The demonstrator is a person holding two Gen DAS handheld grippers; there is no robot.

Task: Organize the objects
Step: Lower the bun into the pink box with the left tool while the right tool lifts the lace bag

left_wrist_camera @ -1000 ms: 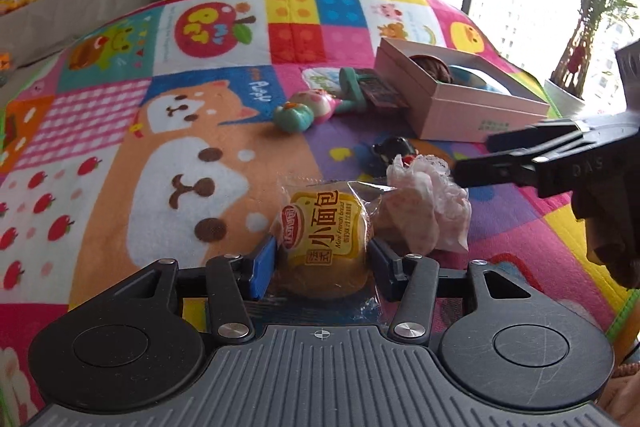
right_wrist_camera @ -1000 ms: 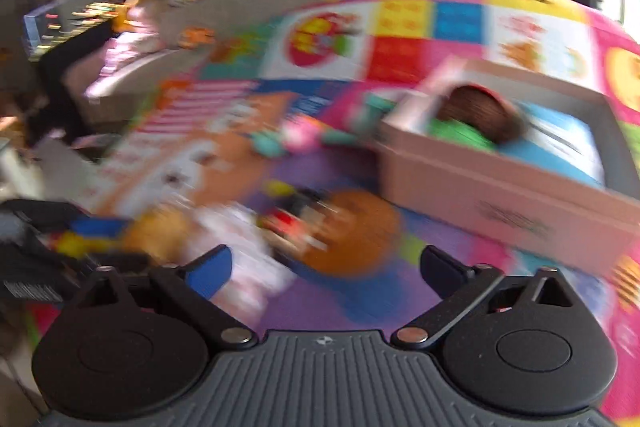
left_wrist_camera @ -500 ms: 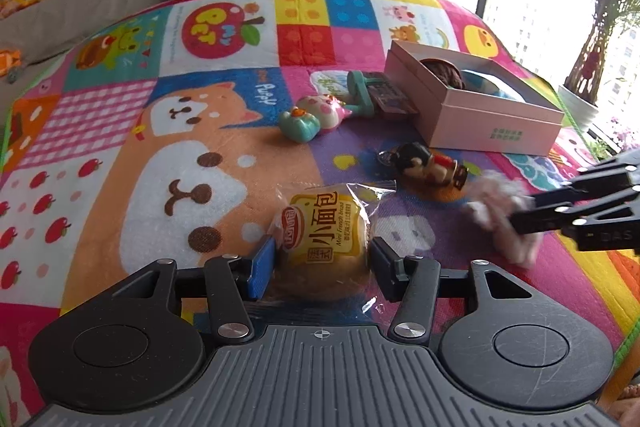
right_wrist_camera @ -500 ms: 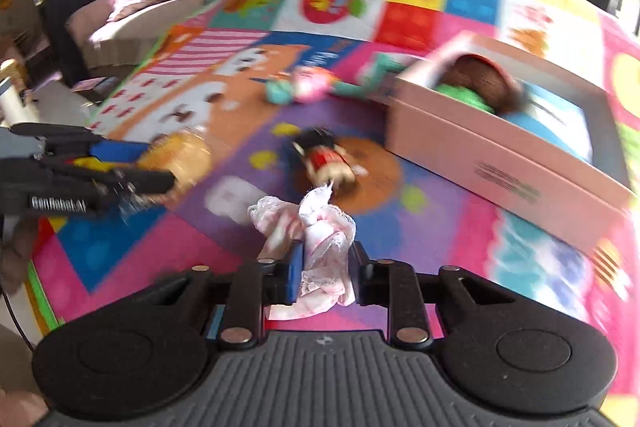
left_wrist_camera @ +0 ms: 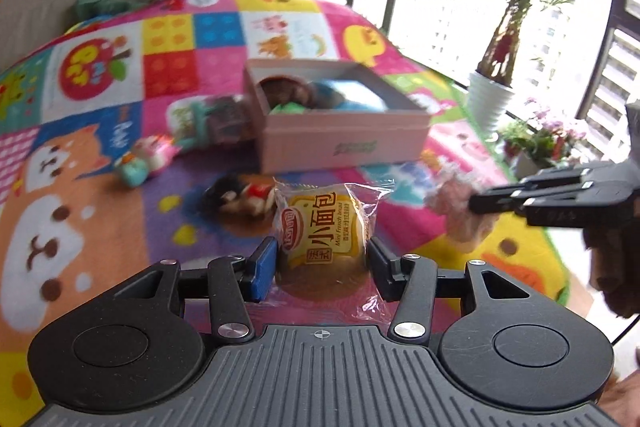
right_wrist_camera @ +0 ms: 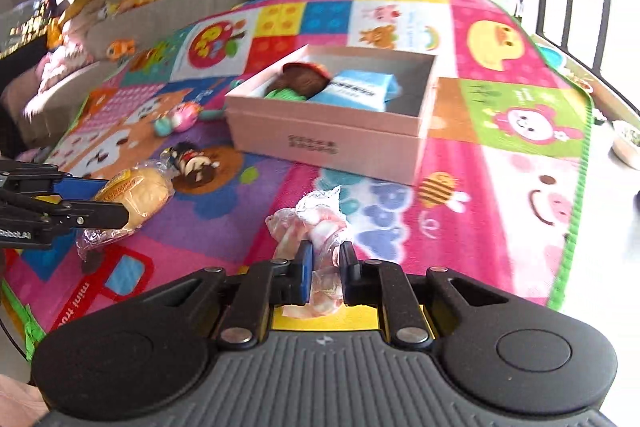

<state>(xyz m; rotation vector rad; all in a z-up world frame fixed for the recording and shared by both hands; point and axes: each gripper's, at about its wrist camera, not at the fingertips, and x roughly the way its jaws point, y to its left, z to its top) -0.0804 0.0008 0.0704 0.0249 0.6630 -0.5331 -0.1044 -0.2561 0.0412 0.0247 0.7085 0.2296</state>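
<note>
A small wrapped bread (left_wrist_camera: 326, 227) with a yellow label sits between the pads of my left gripper (left_wrist_camera: 322, 259), lifted off the mat; its jaws are closing on it. In the right wrist view that bread (right_wrist_camera: 140, 191) hangs at the left in the left gripper (right_wrist_camera: 116, 203). My right gripper (right_wrist_camera: 324, 259) is shut on a pink-white lace bundle (right_wrist_camera: 316, 219), held above the mat. Ahead stands an open pink box (right_wrist_camera: 320, 143) with a brown item, a green item and a blue packet inside. From the left wrist view the box (left_wrist_camera: 340, 147) lies just beyond the bread.
A small dark-haired doll (right_wrist_camera: 192, 163) lies on the patchwork play mat (right_wrist_camera: 500, 123) left of the box. A pink and teal toy (right_wrist_camera: 180, 117) lies farther left. The mat's green edge runs along the right. Potted plants (left_wrist_camera: 488, 99) stand by the window.
My right gripper shut on the lace bundle and lifted it off the mat. Both grippers swung toward the pink box, the left one carrying the bread up off the mat.
</note>
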